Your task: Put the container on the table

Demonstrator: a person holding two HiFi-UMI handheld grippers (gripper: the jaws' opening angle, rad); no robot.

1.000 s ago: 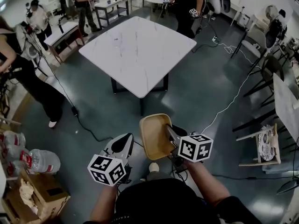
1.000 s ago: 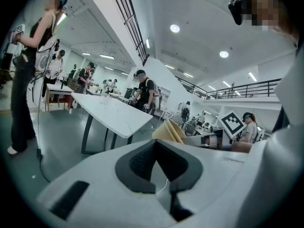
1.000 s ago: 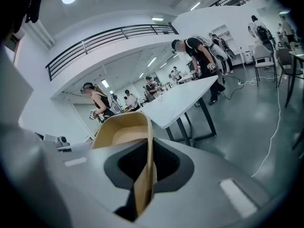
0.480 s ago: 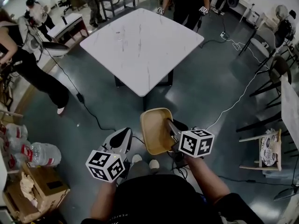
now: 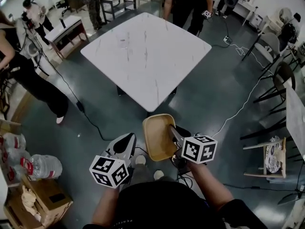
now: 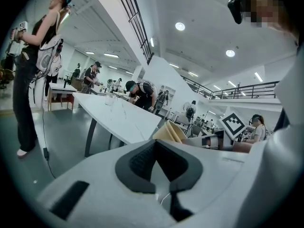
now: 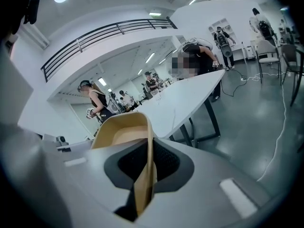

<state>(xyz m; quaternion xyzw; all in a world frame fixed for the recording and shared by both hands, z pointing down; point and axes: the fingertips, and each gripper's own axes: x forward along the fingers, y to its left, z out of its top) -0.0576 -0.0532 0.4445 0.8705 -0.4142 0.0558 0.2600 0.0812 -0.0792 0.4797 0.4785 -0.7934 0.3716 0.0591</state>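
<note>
So, the container (image 5: 158, 136) is not on the table yet. It hangs in the air in front of you over the dark floor (image 5: 209, 94), open side up and empty as far as the head view shows. Your right gripper (image 5: 172, 133) has it by one side wall: in the right gripper view the jaws are pinched onto that thin tan wall, with the rest of the container (image 7: 122, 126) standing out beyond them. Your left gripper (image 5: 125, 146) sits beside the container without touching it, jaws drawn together on nothing.

The white table (image 5: 143, 51) lies ahead, its near corner pointing toward you, and the container is short of that corner, not over the top. People stand at the far edge, but the near part of the top is bare.

My reading: pickup done. What's left is the carry over the tabletop, the lowering and the release.
</note>
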